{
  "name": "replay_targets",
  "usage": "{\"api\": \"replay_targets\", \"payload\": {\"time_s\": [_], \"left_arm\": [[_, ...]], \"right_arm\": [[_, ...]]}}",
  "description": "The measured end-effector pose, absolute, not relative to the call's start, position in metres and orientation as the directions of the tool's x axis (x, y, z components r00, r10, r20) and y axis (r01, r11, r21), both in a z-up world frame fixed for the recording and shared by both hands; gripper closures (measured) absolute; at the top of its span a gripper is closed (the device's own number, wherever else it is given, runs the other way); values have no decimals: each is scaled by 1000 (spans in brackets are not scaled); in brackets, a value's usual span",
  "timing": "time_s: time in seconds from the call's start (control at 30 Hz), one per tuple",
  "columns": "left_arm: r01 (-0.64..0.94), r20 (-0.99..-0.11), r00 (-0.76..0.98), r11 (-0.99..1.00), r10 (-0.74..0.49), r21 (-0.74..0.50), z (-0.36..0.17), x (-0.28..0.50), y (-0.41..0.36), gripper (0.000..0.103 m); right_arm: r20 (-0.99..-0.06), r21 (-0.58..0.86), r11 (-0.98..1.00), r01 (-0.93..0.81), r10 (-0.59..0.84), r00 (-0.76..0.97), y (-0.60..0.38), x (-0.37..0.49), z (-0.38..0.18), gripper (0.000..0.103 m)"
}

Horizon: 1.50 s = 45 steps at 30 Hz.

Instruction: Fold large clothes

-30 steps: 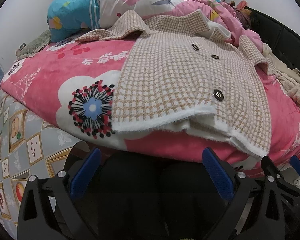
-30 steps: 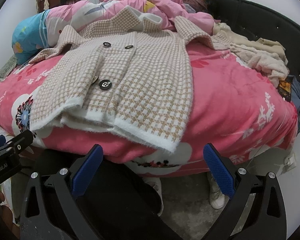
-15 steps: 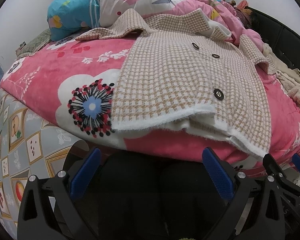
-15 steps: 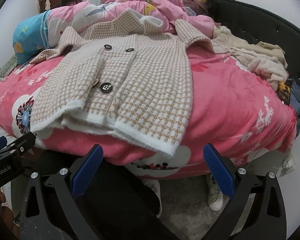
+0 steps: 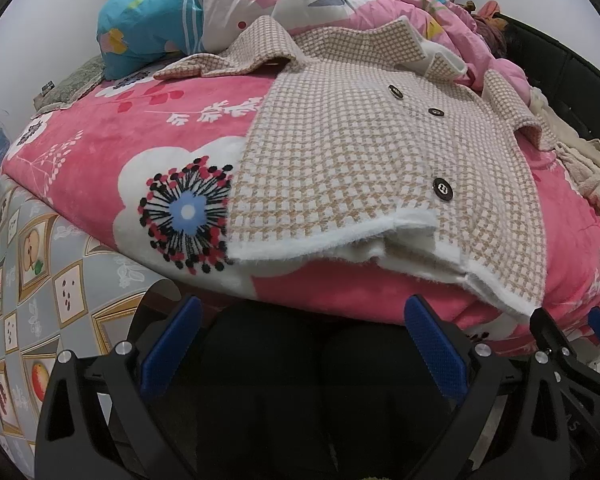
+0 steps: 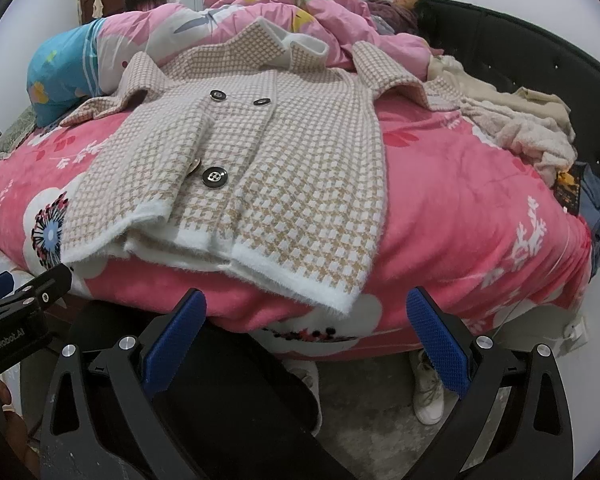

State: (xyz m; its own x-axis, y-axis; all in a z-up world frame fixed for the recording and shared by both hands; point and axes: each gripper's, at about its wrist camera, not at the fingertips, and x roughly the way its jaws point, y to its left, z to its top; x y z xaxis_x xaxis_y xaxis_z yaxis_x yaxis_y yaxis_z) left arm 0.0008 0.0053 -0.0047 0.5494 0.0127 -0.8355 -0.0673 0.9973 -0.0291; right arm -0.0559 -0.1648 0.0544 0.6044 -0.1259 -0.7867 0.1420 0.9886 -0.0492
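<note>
The coat (image 5: 352,148) lies face up on the bed (image 5: 112,148), buttoned side showing, collar toward the pile of quilts (image 6: 268,12) at the far end and hem at the near edge, where the white fleecy border hangs just over the side. Its two sleeves are flung outward near the collar: one toward the blue pillow (image 5: 148,36), the other toward the beige clothes (image 6: 520,120) heaped by the black headboard.

Both grippers hover below and in front of the near edge, clear of the cloth. The left gripper (image 5: 300,352) has its fingers spread wide with nothing between them; the right gripper (image 6: 306,340) is the same, wide apart and empty. Folding has, by the look of it, not started, and the step in hand is the first approach.

To do it well, I would tidy before folding. The near hem is rumpled, with the front flap lifted and an under layer bulging out beneath it, so a fold made now would trap that bulge. Smooth the front panel flat first, working from the buttons (image 6: 214,178) toward the hem. Then take each sleeve near its cuff and lay it across the chest, so the body becomes a plain rectangle. When gripping, bite through all layers at the hem corners, each gripper on its own side, and lift both together so the thick fabric does not sag or twist. Keep the coat from sliding off the edge while pulling
</note>
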Motion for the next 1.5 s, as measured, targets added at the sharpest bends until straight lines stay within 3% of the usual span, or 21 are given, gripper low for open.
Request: {"api": "replay_targets", "payload": {"time_s": [1.5], "left_arm": [[-102,-836,546,995,60,5,-5,5,12,4]], "right_arm": [[-780,-54,990,133,-125,613,-164,-49,55,6]]}}
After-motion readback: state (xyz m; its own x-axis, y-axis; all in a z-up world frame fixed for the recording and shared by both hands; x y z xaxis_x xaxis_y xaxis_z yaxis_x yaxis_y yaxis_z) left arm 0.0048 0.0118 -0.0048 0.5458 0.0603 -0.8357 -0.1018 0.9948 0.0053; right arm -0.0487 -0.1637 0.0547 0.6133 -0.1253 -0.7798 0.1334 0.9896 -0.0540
